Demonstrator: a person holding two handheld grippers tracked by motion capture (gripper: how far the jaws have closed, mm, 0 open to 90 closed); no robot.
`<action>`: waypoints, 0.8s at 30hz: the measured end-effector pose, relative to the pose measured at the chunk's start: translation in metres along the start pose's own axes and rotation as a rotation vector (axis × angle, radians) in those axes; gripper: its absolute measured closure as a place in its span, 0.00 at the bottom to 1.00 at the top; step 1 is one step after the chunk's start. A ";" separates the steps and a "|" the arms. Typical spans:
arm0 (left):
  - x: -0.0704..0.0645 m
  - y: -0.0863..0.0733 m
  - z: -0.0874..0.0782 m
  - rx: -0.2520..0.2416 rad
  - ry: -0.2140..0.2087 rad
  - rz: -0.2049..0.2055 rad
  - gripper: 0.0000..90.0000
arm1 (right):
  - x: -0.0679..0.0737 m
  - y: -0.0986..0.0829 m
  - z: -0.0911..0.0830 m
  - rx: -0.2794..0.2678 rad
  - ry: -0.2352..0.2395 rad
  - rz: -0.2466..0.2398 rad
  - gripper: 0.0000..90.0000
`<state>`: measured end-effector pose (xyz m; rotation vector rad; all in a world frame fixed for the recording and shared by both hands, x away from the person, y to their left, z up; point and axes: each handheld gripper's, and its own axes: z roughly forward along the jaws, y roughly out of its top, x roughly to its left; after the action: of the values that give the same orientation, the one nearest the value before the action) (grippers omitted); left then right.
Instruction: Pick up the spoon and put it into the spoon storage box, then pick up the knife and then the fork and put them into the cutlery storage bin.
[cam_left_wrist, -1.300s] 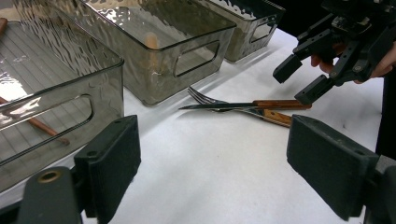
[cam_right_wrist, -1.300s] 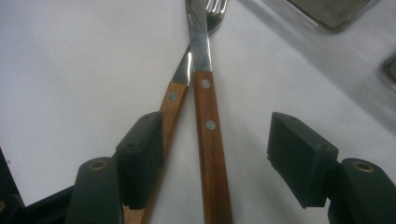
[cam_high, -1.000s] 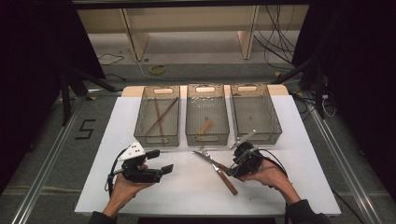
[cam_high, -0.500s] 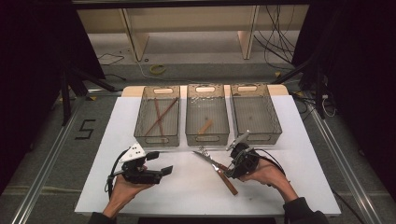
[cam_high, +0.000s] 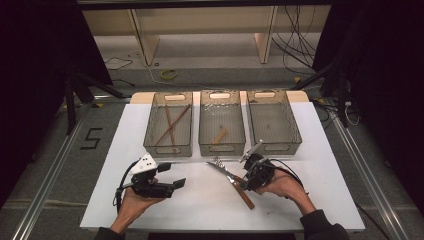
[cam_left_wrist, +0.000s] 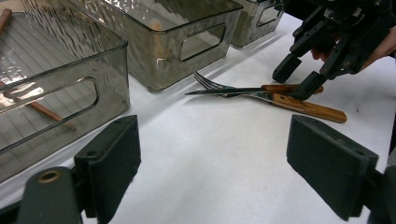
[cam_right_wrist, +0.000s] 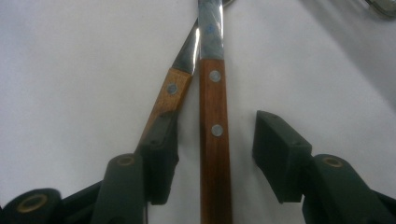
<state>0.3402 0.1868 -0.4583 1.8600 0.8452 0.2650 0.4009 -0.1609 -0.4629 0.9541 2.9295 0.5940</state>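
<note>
A white surface (cam_high: 310, 165) carries three smoky plastic bins (cam_high: 221, 125) in a row at its far side. Just ahead of the right claw (cam_high: 248, 176), a knife (cam_right_wrist: 212, 121) and a fork (cam_left_wrist: 219, 86) with wooden handles lie crossed on the sheet. The right claw's jaws are spread, with the knife handle lying between them and the fork handle under the left jaw. The left claw (cam_high: 170, 183), well apart to the side, is held spread wide with nothing between its jaws, pointing toward the cutlery.
</note>
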 end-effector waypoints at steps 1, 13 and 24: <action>0.000 0.000 0.000 0.000 -0.001 -0.001 0.19 | 0.000 0.001 0.000 0.001 0.000 -0.001 0.58; 0.000 -0.002 0.002 0.013 0.004 0.004 0.19 | 0.000 0.004 0.001 0.012 -0.033 -0.008 0.69; -0.001 -0.004 -0.002 0.001 0.016 0.006 0.19 | 0.005 0.009 0.003 0.035 -0.065 -0.021 0.73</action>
<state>0.3367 0.1890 -0.4606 1.8642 0.8509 0.2835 0.4026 -0.1499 -0.4620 0.9260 2.8977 0.5034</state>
